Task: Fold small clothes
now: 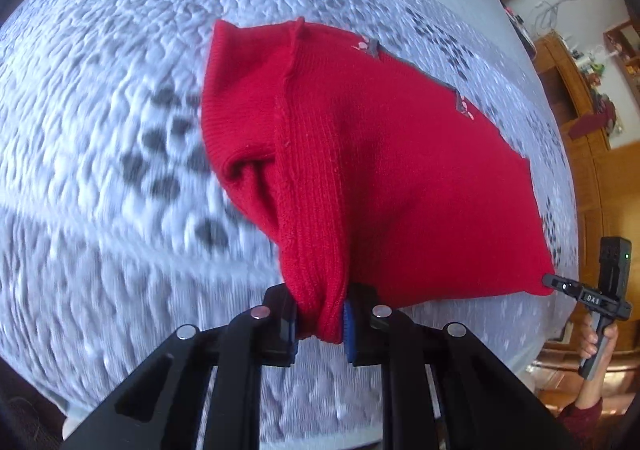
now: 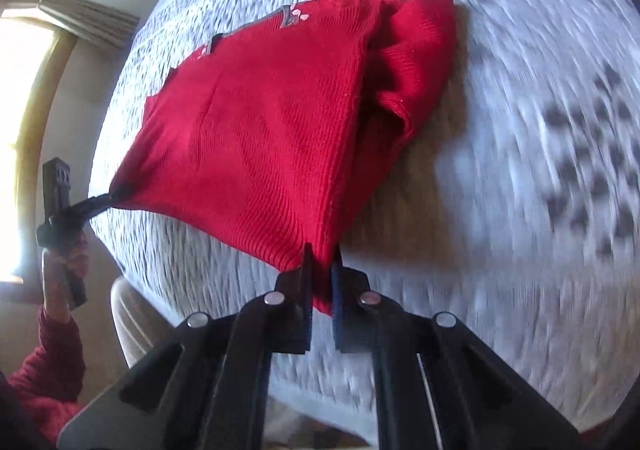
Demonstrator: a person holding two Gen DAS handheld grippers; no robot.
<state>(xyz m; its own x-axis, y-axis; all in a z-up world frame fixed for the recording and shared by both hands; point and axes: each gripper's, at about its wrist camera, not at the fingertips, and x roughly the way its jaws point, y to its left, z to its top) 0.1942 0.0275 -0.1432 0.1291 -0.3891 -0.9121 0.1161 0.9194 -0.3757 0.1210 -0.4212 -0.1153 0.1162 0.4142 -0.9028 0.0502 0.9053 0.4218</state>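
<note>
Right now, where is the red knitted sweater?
The red knitted sweater hangs over the white patterned bedspread, near edge lifted, one corner in the left claw, the other in the right claw.

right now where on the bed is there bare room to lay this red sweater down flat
Both grippers, left gripper and right gripper, pinch the red sweater. The quilted bedspread lies bare left of the sweater in the left view and right of it in the right view. The near strip under the lifted hem is bare too. Only the far end, where the sweater rests, is taken.
</note>
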